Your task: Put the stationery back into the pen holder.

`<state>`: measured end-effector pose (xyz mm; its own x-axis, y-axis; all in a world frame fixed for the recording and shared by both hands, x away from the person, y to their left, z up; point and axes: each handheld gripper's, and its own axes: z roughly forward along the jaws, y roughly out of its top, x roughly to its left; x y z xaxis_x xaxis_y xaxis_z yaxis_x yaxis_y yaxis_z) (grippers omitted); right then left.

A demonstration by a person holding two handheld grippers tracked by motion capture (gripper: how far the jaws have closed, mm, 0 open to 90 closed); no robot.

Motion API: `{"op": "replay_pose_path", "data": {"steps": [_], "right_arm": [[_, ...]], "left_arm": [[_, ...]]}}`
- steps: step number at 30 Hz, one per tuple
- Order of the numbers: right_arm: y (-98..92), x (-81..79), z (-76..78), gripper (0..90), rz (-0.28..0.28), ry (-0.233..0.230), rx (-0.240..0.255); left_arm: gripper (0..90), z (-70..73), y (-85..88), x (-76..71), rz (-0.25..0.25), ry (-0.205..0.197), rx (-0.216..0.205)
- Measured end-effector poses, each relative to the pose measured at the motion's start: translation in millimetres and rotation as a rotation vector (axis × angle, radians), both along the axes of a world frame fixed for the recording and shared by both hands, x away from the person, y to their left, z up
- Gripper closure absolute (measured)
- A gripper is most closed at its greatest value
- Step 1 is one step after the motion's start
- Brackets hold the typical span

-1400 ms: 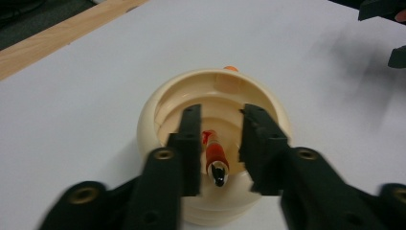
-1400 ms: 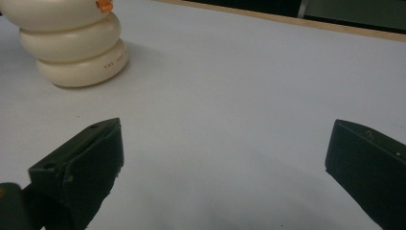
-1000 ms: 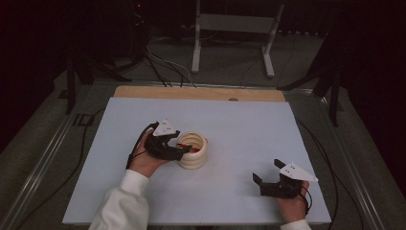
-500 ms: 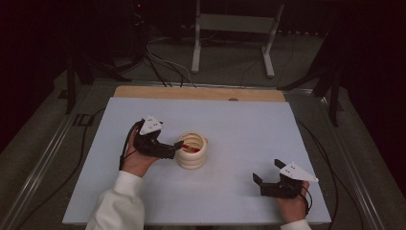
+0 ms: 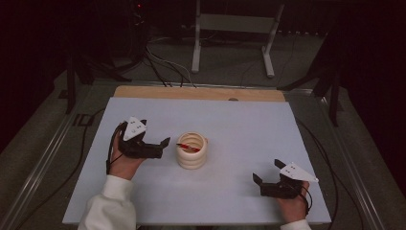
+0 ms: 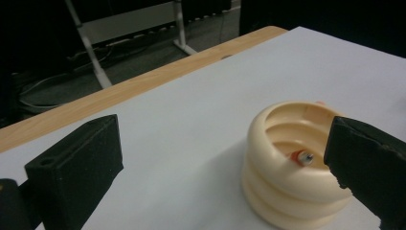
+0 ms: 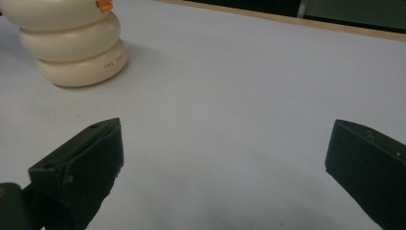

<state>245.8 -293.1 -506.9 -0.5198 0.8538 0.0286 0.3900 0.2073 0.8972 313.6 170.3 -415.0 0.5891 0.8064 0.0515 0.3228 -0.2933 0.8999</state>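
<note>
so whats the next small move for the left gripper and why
Probably keep drawing the left gripper back from the ribbed cream holder. It is open and empty beside the holder, and the red pen already lies inside, so the drop looks done. The right gripper rests open on the table.

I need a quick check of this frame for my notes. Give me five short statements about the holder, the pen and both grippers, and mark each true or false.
1. The cream ribbed holder stands upright on the white table. True.
2. A red pen lies inside it. True.
3. The left gripper grips the holder's rim. False: its fingers are open, short of it.
4. The right gripper holds the pen. False: it is open and empty.
5. The holder lies tipped over. False: upright.
</note>
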Motion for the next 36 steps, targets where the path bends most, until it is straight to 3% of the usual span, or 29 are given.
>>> {"op": "replay_pose_path", "data": {"steps": [15,36], "right_arm": [[0.7,-0.2,-0.3,0.1,0.003,0.001,0.000],[2.9,-0.8,-0.6,0.1,0.021,-0.001,0.007]], "left_arm": [[0.2,-15.5,39.9,-21.9,0.054,-0.058,-0.002],[0.3,-63.5,70.9,-51.3,0.142,-0.033,-0.041]]}}
